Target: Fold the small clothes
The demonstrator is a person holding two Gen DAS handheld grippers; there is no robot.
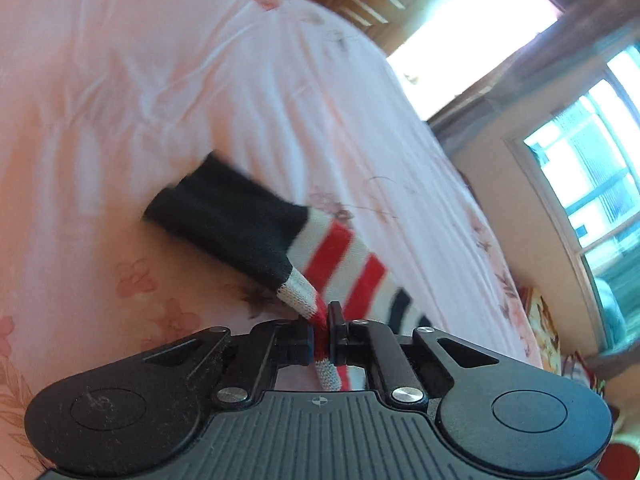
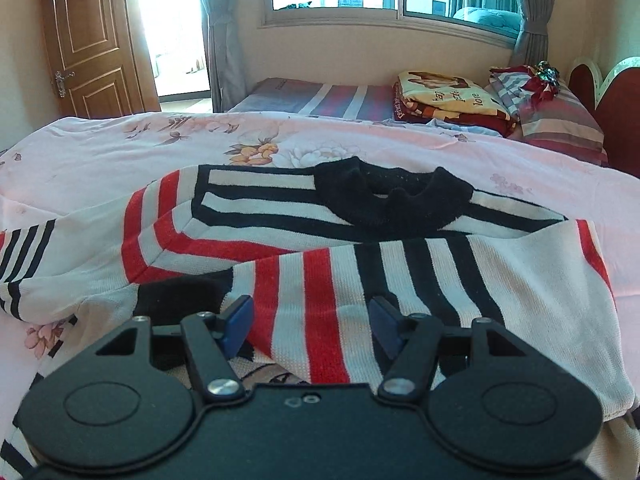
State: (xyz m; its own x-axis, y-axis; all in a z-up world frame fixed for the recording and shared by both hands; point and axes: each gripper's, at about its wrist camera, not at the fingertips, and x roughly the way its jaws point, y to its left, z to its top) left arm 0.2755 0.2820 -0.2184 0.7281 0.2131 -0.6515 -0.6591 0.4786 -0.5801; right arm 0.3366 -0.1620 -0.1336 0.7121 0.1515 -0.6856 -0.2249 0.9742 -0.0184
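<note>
Left gripper (image 1: 320, 334) pinches the striped sweater's sleeve (image 1: 256, 236) while the right gripper (image 2: 310, 320) waits with fingers spread wide.

The sweater (image 2: 360, 264) lies across the pink floral bedsheet (image 2: 120, 148), collar (image 2: 394, 200) toward the window, one sleeve already laid over the chest; the other sleeve, black cuff outermost, hangs from the left jaws, which are closed on a thin bunch of knit, above the sheet; the knit looks soft, light and stretchy, likely to sag and drag rather than hold a crease; a hold on the ribbed cuff or a seam should slip less than the loose body fabric; the right gripper holds nothing, hovering just over the folded sleeve.
</note>
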